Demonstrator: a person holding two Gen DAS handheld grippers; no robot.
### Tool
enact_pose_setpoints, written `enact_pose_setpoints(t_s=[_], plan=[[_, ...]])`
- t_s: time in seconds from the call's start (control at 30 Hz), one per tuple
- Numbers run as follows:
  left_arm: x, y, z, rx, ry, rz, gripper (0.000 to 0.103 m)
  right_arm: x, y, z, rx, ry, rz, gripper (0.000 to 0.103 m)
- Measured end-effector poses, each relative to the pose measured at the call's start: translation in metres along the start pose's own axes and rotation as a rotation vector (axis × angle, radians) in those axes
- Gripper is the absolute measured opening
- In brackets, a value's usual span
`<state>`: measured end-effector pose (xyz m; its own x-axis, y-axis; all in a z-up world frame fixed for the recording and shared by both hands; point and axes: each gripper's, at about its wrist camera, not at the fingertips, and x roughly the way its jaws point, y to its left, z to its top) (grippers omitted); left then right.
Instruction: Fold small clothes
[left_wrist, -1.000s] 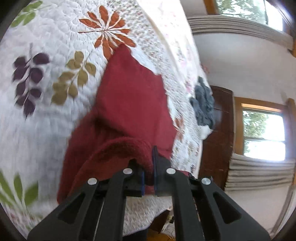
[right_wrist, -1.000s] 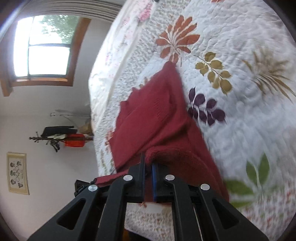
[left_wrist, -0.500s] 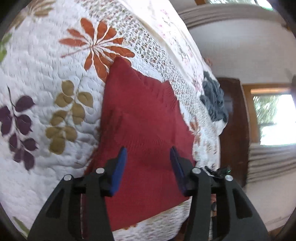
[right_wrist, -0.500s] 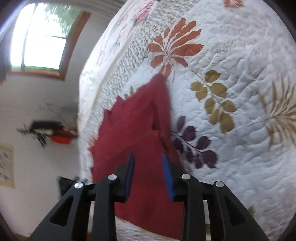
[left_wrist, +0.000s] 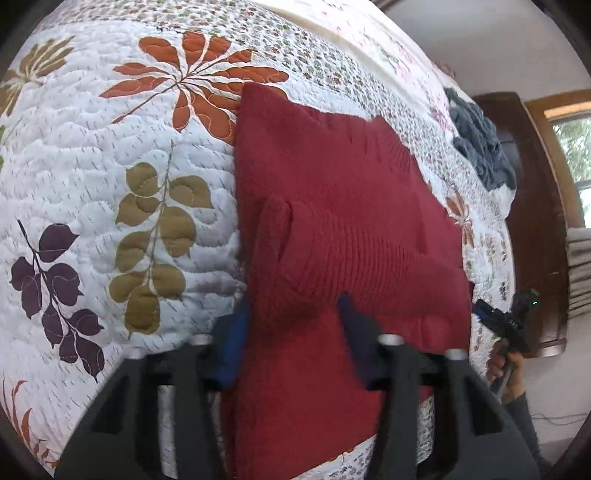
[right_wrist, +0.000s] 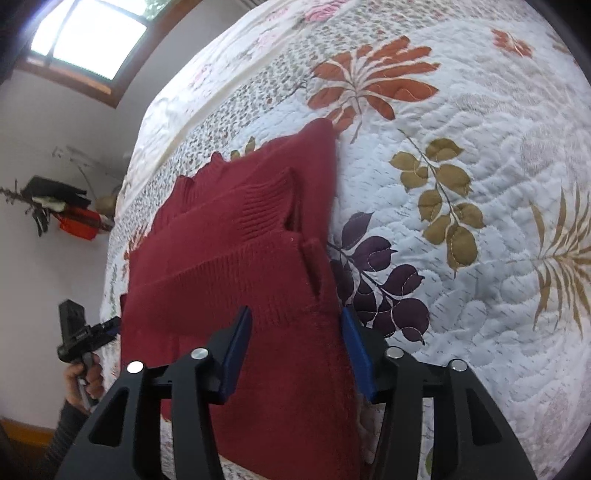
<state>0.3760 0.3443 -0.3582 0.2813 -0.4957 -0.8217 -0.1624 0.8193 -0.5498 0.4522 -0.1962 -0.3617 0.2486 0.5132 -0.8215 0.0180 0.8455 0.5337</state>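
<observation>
Now red sweater (left_wrist: 332, 221) flat on quilt (left_wrist: 92, 166), beneath both spread, empty grippers: left gripper (left_wrist: 291, 332), right gripper (right_wrist: 295, 339).

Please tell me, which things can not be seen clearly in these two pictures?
- Red sweater: near edge hidden behind the open left claw in the left wrist view, and behind the open right claw in the right wrist view.
- Left claw's fingers: motion-blurred.
- Grey garment: too small and distorted to identify.
- Quilt: cut off by the fisheye edge.

Blurring across the left gripper (left_wrist: 291, 325) fingers; hiding the near hem of the red sweater (left_wrist: 343, 229) behind both grippers; cropping the quilt (right_wrist: 461, 122) at every edge.
</observation>
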Motion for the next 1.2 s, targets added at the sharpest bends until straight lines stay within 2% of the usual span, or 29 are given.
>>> enact_pose_setpoints(t_s=[0.03,0.07,0.1,0.27,0.47,0.7,0.83,0.93,1.2], plan=[[-0.001,-0.001,-0.001,0.011,-0.007,0.017,0.014,-0.001,0.004,-0.002,-0.021,-0.002,-0.01,0.03],[-0.003,-0.001,-0.002,0.017,-0.018,0.013,0.01,-0.002,0.009,-0.003,-0.051,-0.011,-0.028,0.019],[-0.006,-0.002,-0.004,0.021,-0.028,0.004,0.01,-0.004,0.013,-0.004,-0.076,-0.019,-0.043,0.012],[-0.025,-0.016,-0.018,0.079,-0.107,0.032,0.009,-0.017,0.027,-0.018,-0.152,-0.087,-0.076,0.009],[-0.055,-0.039,-0.034,0.122,-0.216,0.016,0.009,-0.043,0.036,-0.03,-0.181,-0.166,-0.069,0.008],[-0.094,-0.082,-0.033,0.246,-0.327,0.007,0.008,-0.079,0.057,-0.019,-0.216,-0.268,-0.062,0.007],[-0.108,-0.1,-0.009,0.289,-0.369,0.006,0.008,-0.093,0.071,0.005,-0.224,-0.328,-0.052,0.007],[-0.112,-0.106,0.023,0.294,-0.383,0.006,0.008,-0.092,0.082,0.037,-0.233,-0.35,-0.057,0.007],[-0.076,-0.09,0.116,0.215,-0.351,0.034,0.007,-0.058,0.087,0.12,-0.187,-0.334,-0.073,0.007]])
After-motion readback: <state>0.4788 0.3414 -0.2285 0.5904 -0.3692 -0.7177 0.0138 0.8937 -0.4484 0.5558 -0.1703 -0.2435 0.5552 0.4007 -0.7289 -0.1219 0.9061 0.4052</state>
